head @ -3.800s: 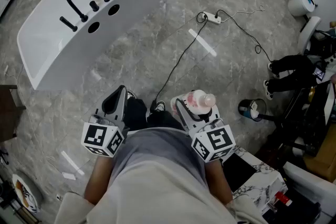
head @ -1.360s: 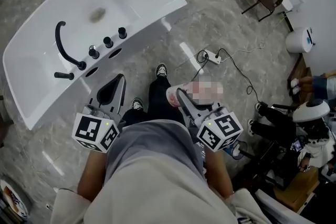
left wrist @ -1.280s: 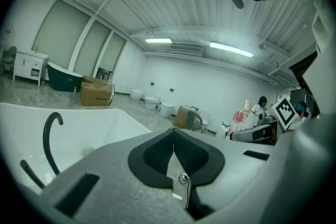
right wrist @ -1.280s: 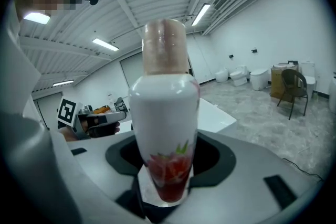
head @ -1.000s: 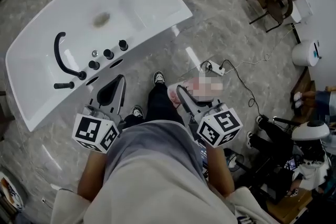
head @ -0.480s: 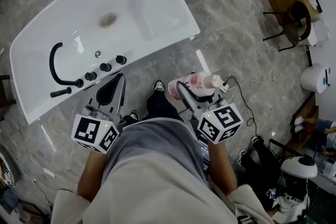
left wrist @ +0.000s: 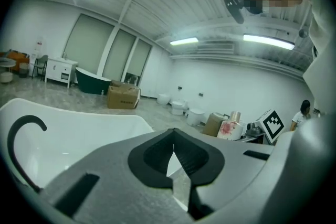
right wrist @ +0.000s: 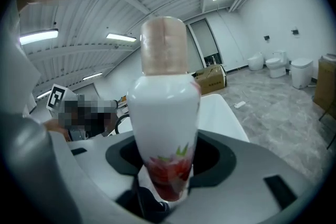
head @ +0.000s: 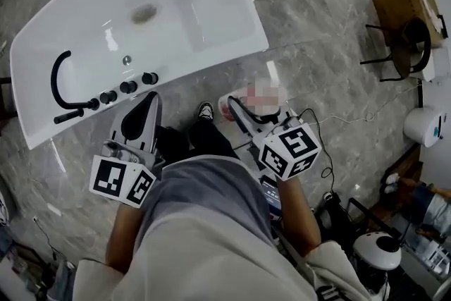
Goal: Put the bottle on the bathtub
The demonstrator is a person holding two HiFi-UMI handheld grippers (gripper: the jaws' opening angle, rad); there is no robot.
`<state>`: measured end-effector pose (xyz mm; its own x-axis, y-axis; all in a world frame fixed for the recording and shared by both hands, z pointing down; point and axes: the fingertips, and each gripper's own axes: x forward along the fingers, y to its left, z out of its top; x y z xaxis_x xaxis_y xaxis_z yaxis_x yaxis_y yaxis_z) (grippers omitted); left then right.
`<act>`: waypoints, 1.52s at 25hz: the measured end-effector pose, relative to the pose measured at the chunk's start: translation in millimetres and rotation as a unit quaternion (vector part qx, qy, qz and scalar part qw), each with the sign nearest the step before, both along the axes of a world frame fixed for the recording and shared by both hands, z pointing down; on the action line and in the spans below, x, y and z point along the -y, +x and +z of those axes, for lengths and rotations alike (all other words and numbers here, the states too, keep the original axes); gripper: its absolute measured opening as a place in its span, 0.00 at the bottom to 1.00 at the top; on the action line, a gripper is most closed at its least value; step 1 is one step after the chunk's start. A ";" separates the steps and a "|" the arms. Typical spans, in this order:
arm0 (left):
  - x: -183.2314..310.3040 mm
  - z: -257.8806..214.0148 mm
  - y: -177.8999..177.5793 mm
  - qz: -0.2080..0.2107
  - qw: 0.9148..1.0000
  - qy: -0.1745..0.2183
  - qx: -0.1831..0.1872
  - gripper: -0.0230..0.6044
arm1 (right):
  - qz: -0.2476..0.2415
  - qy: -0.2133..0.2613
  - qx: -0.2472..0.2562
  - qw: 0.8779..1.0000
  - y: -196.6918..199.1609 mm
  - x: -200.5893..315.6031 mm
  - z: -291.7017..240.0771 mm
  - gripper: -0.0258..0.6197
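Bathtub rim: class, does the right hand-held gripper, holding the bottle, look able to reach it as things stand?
Probably yes. The right hand-held gripper grips the bottle just short of the bathtub rim, with only floor showing between them; the taps sit further left.

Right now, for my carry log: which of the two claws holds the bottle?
The right claw, clamped on the white bottle with red flower print. The left claw is shut with nothing in it.
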<state>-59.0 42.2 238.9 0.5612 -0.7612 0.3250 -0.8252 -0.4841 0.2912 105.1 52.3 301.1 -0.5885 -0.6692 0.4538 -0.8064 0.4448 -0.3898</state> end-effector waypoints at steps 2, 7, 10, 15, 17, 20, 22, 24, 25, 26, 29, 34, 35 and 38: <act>-0.1 3.7 2.1 -0.003 1.000 -0.003 0.003 0.05 | -0.009 -0.003 0.004 1.000 2.9 6.2 5.6 0.37; 3.7 19.6 3.3 0.006 1.000 -0.027 -0.001 0.05 | -0.028 0.002 0.013 1.000 2.6 23.4 13.5 0.37; 9.0 27.1 1.8 0.008 0.999 -0.039 -0.004 0.05 | -0.038 -0.002 -0.009 0.999 -1.0 32.9 25.6 0.37; 17.3 34.3 2.8 0.026 0.998 -0.052 -0.009 0.05 | -0.056 0.004 -0.021 0.998 -12.1 48.5 42.7 0.37; 19.8 36.8 -0.6 0.029 0.998 -0.055 -0.010 0.05 | -0.056 0.002 -0.030 0.998 -17.6 54.0 51.8 0.37; 26.5 42.2 -12.2 0.016 0.998 -0.060 -0.007 0.05 | -0.059 -0.004 -0.038 0.997 -26.8 63.5 65.6 0.37; 30.6 45.9 -19.2 0.004 0.998 -0.063 -0.007 0.05 | -0.062 -0.008 -0.041 0.997 -31.0 69.5 74.6 0.37; 30.3 51.0 -22.2 0.002 0.998 -0.068 -0.008 0.05 | -0.061 -0.015 -0.045 0.997 -32.6 72.4 84.8 0.37; 29.9 53.7 -23.3 0.003 0.997 -0.072 -0.008 0.05 | -0.059 -0.019 -0.047 0.997 -33.1 74.0 90.4 0.37; 30.1 56.2 -24.8 0.004 0.997 -0.076 -0.008 0.05 | -0.057 -0.022 -0.049 0.997 -33.8 76.4 96.0 0.37; 32.6 61.8 -29.6 0.008 0.996 -0.085 -0.005 0.05 | -0.050 -0.029 -0.051 0.997 -37.3 86.9 112.5 0.37; 38.0 67.2 -34.3 0.008 0.995 -0.097 0.001 0.05 | -0.046 -0.038 -0.057 0.997 -40.2 104.3 138.1 0.37; 39.3 68.3 -35.5 0.007 0.995 -0.100 0.002 0.05 | -0.046 -0.041 -0.059 0.996 -41.0 107.7 143.8 0.37; 42.6 71.6 -38.8 0.004 0.994 -0.106 0.003 0.05 | -0.047 -0.051 -0.063 0.996 -42.9 117.2 161.0 0.37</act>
